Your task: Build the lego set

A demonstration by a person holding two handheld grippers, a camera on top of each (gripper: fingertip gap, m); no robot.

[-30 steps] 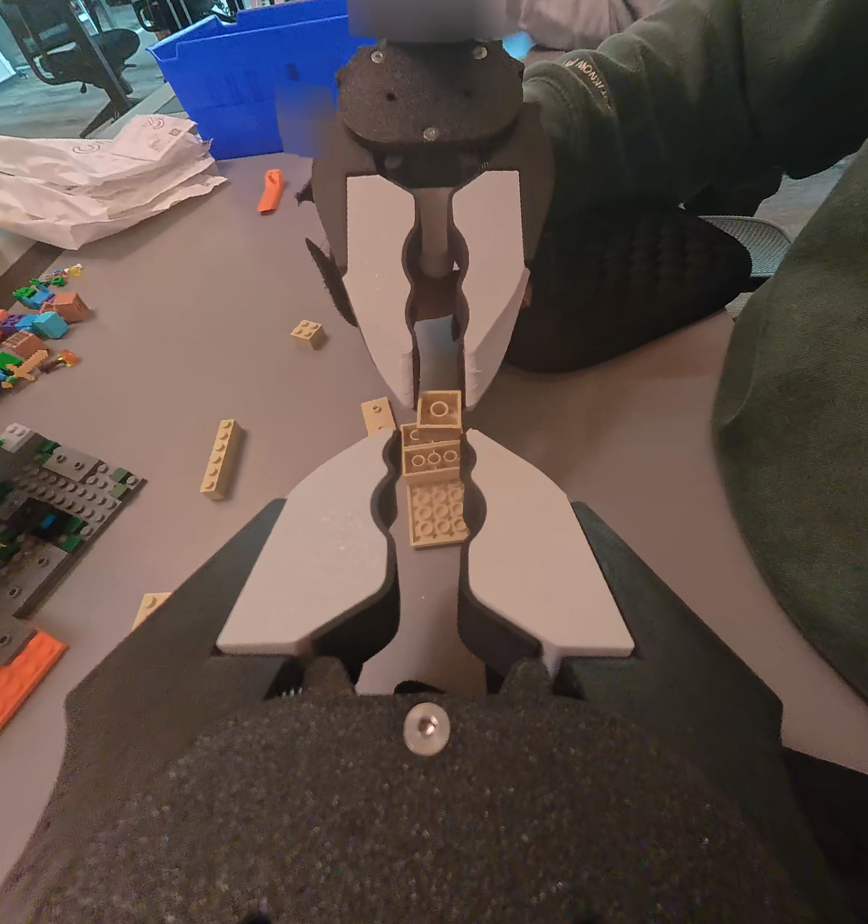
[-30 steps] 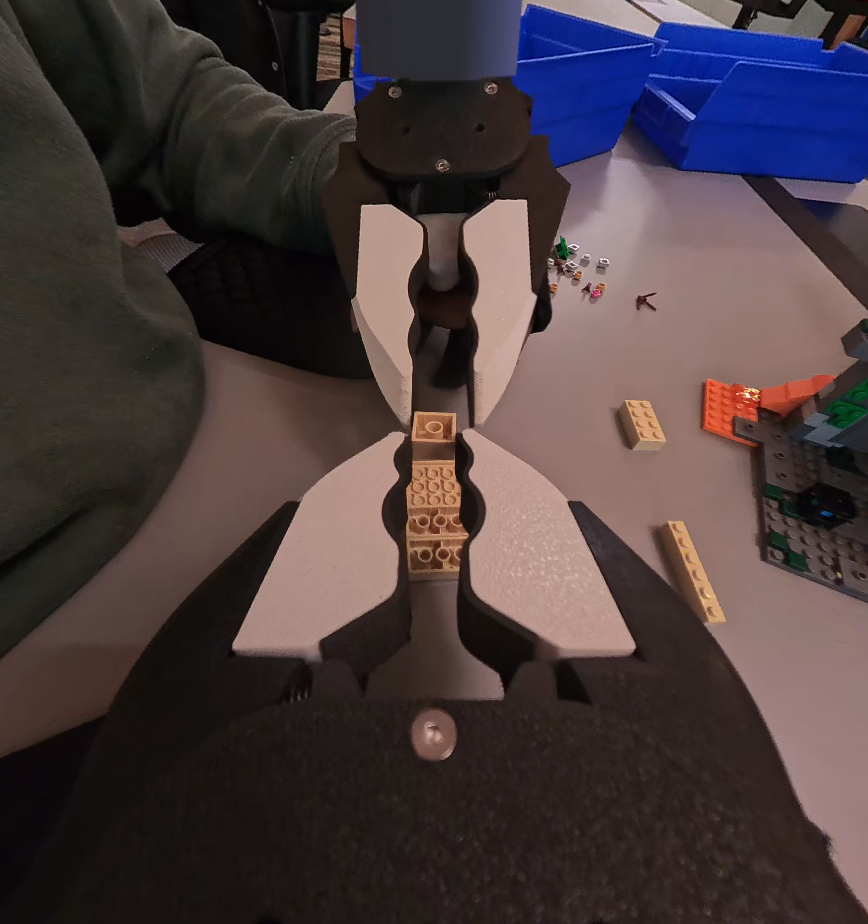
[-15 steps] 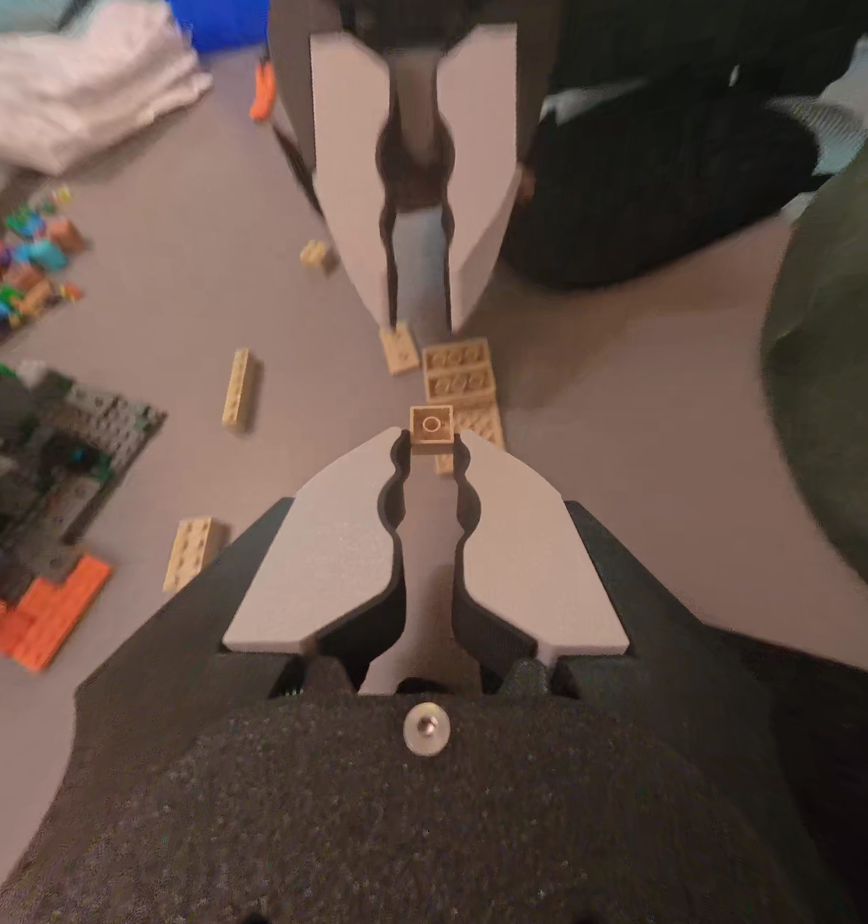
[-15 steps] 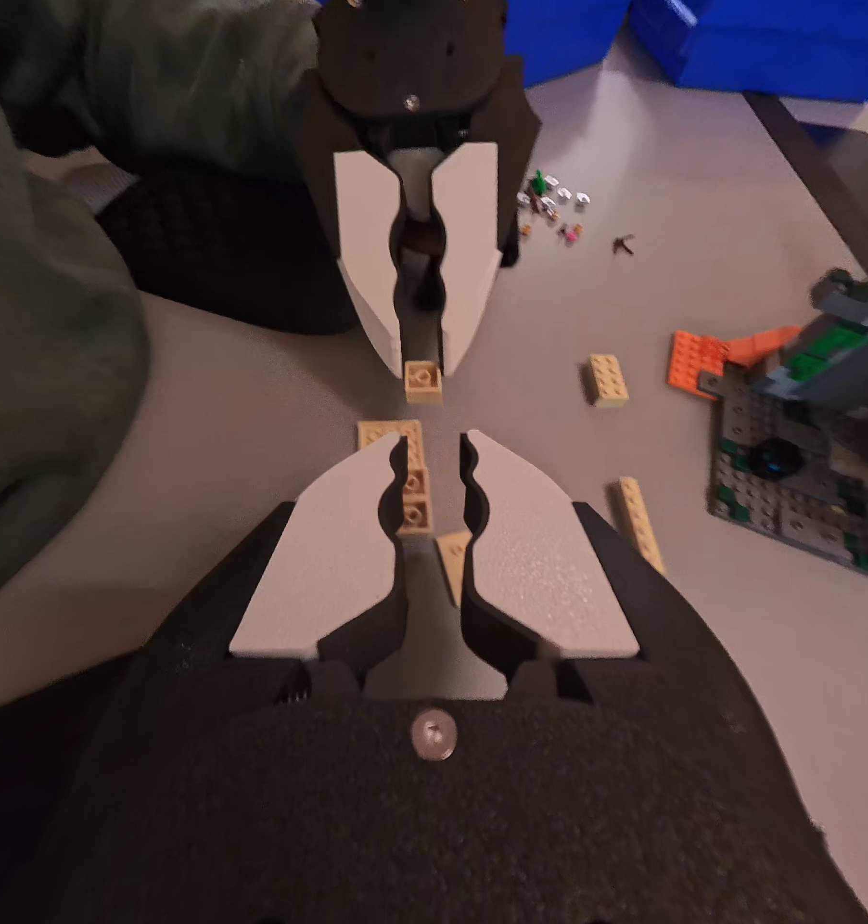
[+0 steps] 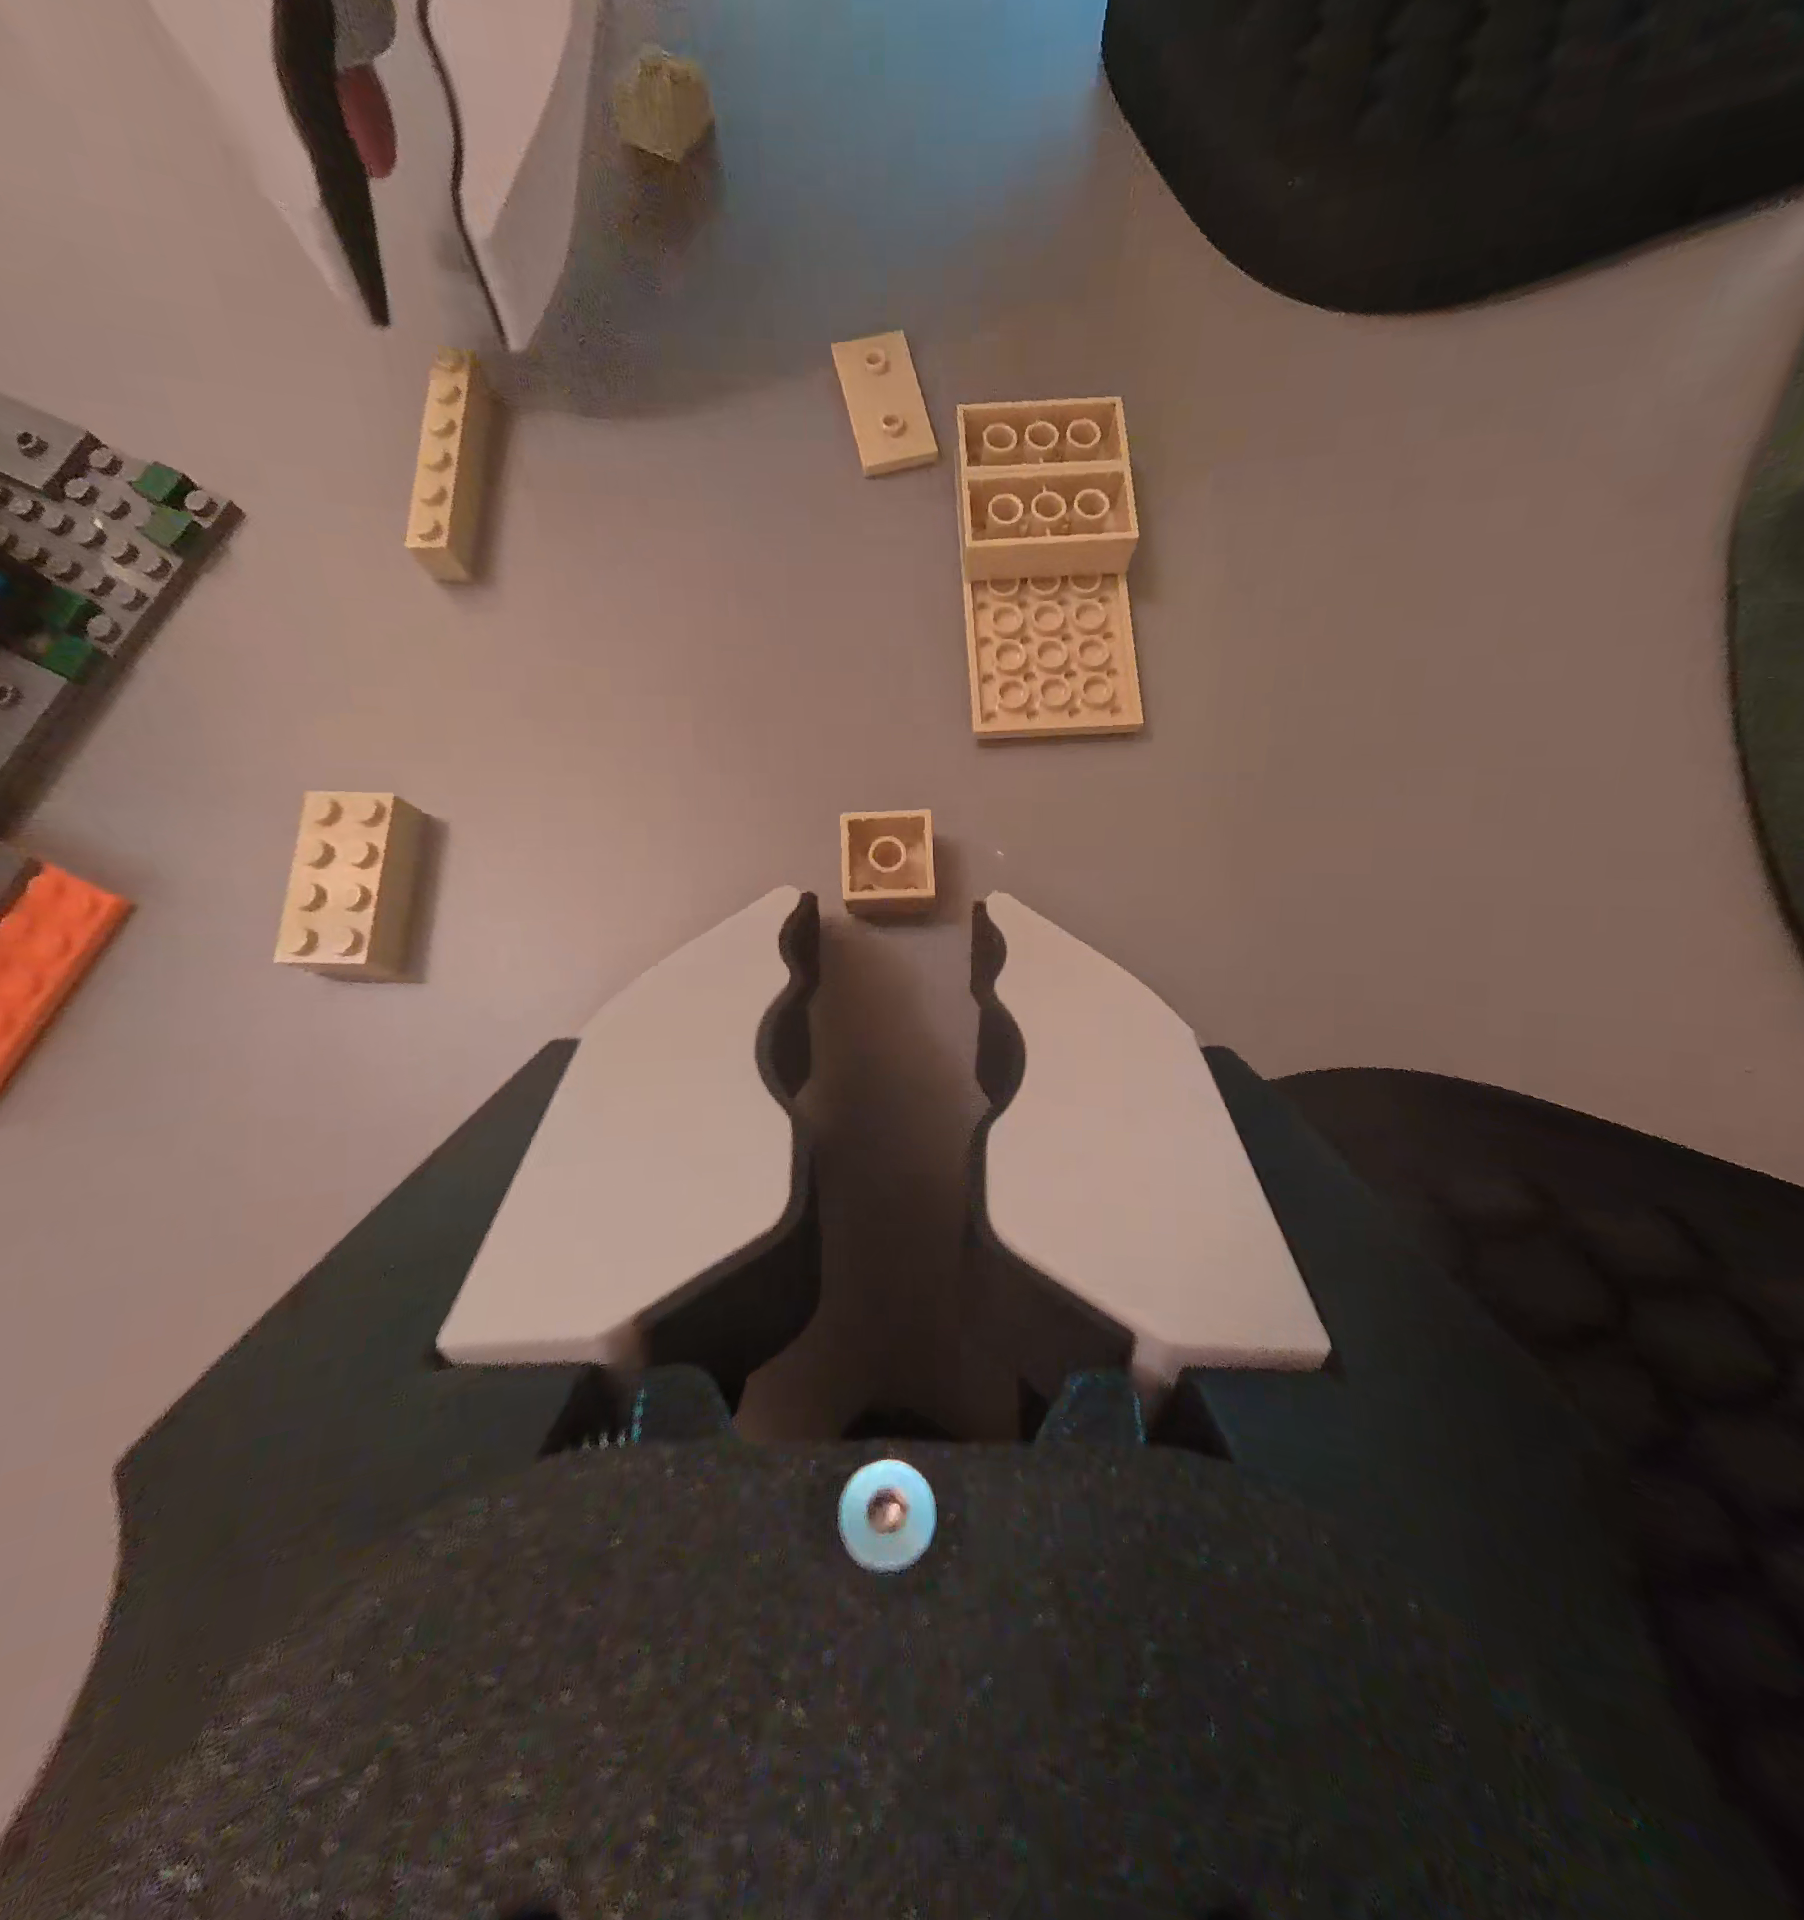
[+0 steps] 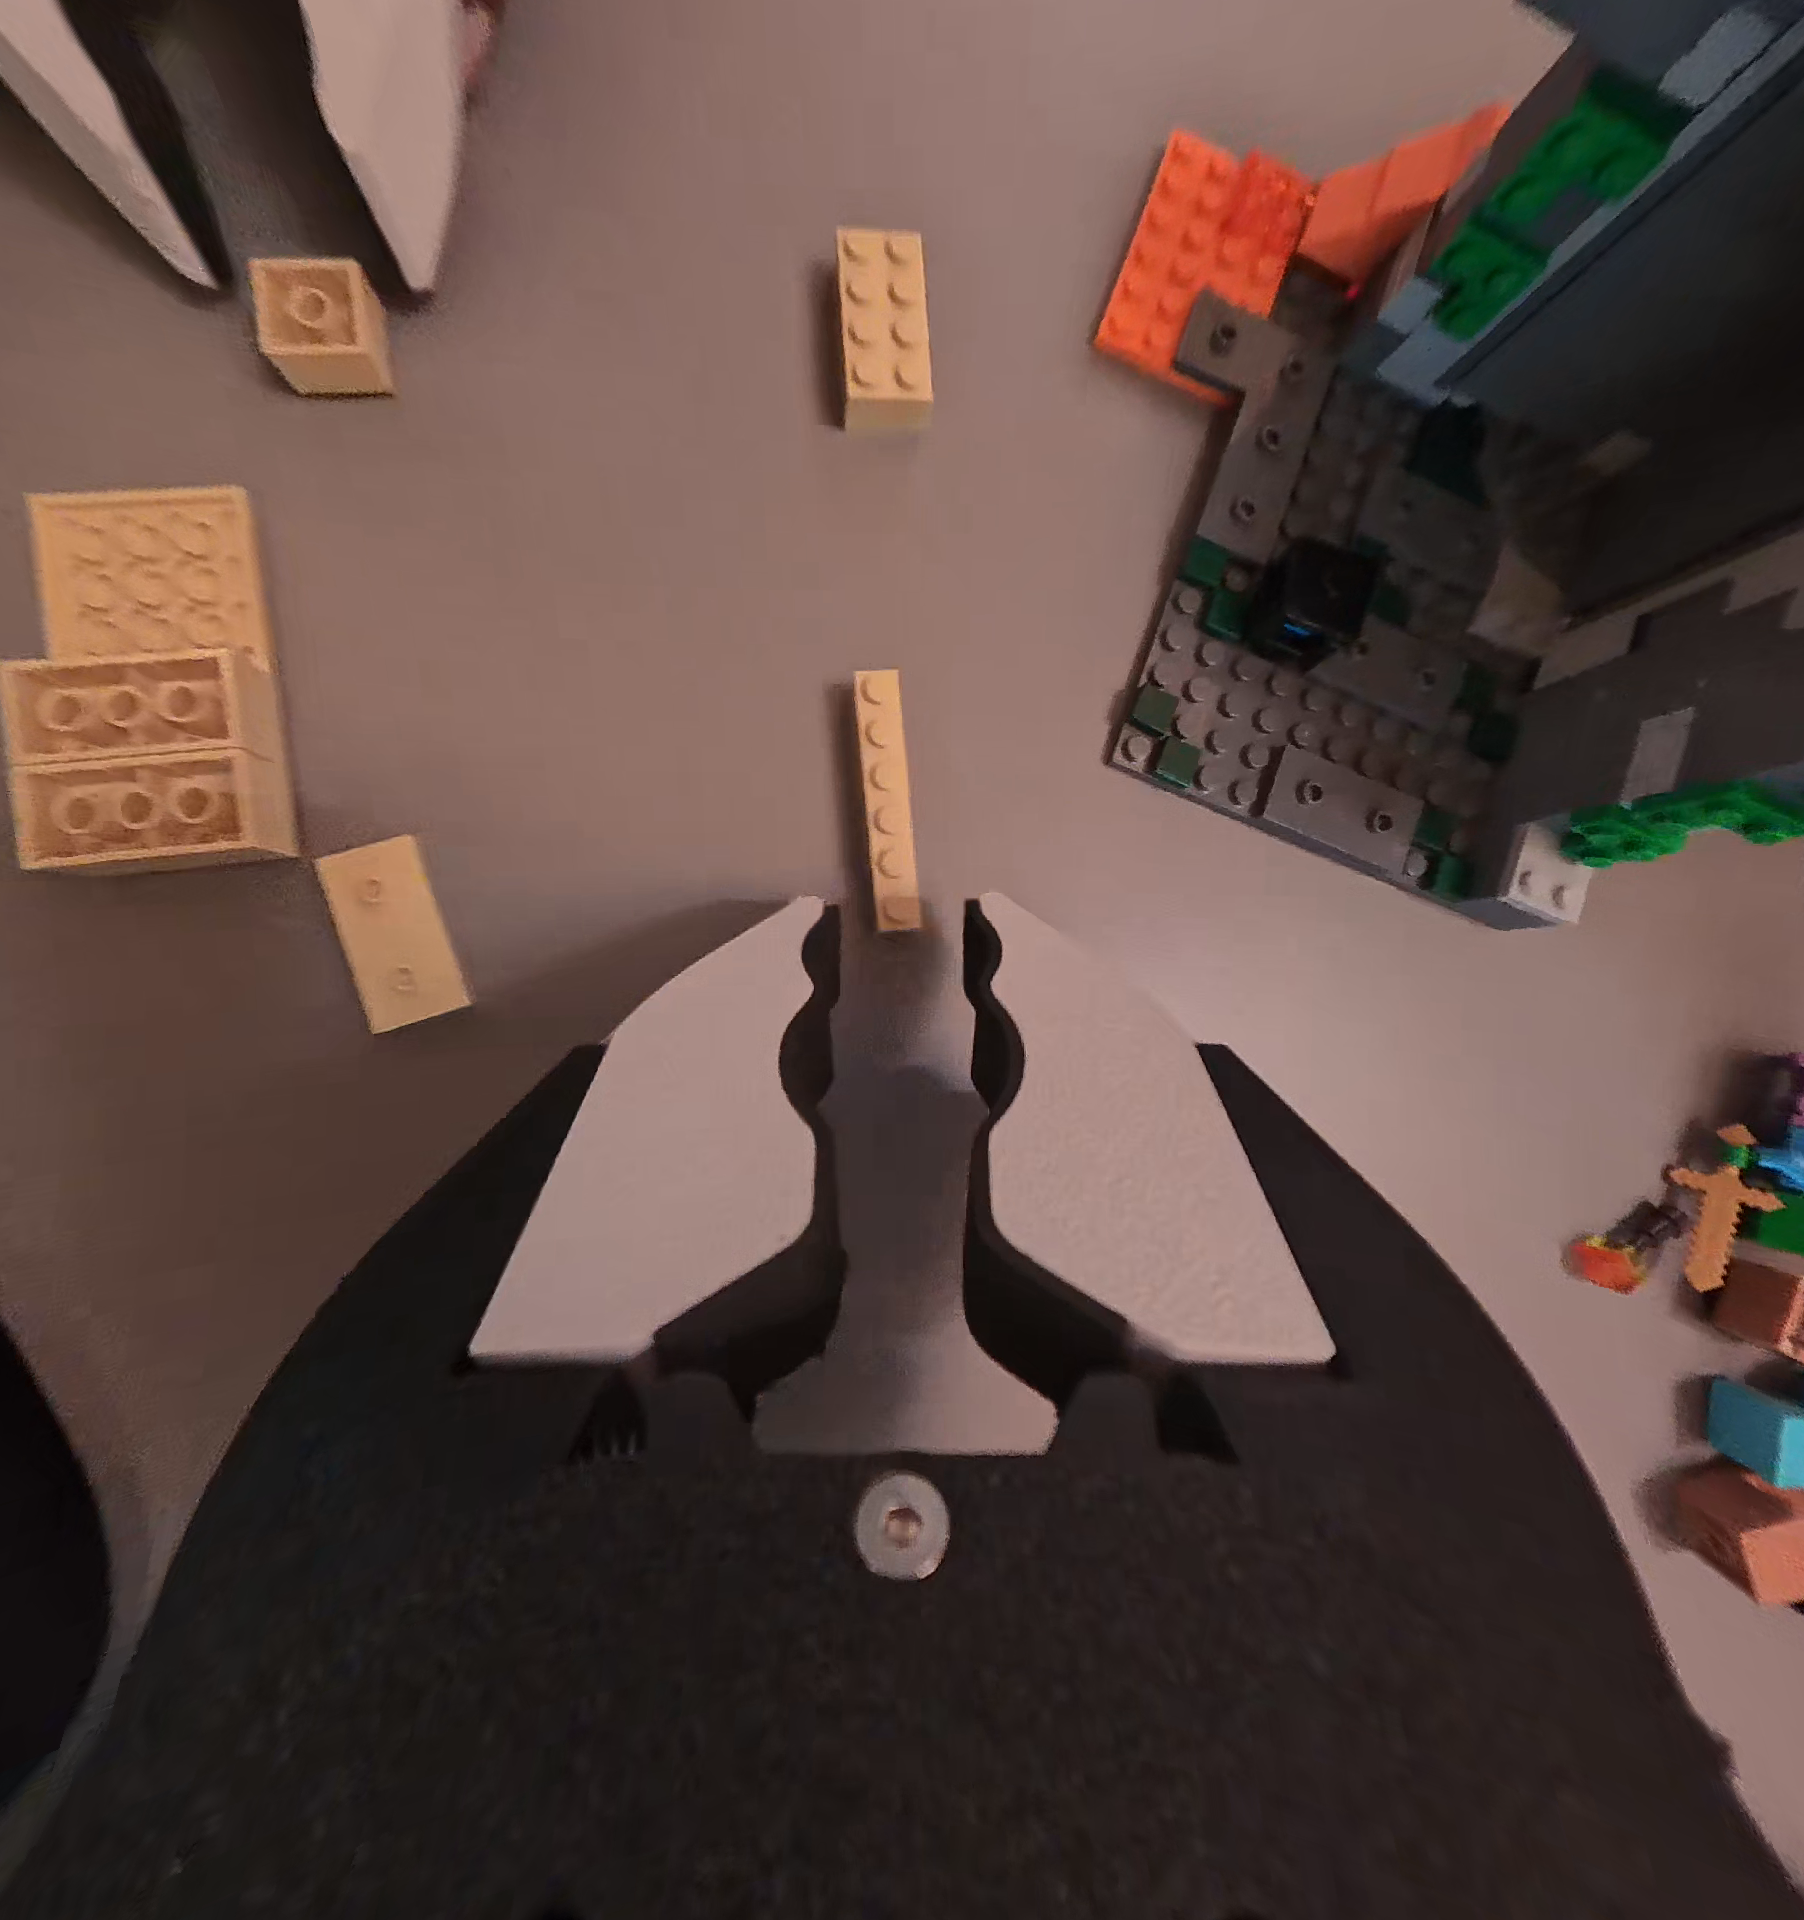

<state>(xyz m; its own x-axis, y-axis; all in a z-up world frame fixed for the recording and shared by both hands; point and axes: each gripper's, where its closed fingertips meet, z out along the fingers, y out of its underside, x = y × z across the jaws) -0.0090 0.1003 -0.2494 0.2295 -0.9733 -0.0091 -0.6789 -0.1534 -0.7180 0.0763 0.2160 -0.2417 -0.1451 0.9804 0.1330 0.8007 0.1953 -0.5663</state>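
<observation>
The left tool [image 5: 895,912] hangs spread and empty over the grey bench [image 5: 1397,831], a small tan square brick [image 5: 885,861] lying studs-down just beyond its tips. Farther right lies the tan plate with two bricks stacked on it [image 5: 1050,566], upside down. The right tool [image 6: 895,912] is likewise spread and empty, its tips flanking the near end of a long tan brick [image 6: 886,795]. The partly built grey and green model [image 6: 1397,665] sits to its right.

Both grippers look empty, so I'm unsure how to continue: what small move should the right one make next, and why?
Probably ease the right gripper forward and close on the long tan brick. Its fingers are open, and that brick's near end already sits between the tips.
</observation>
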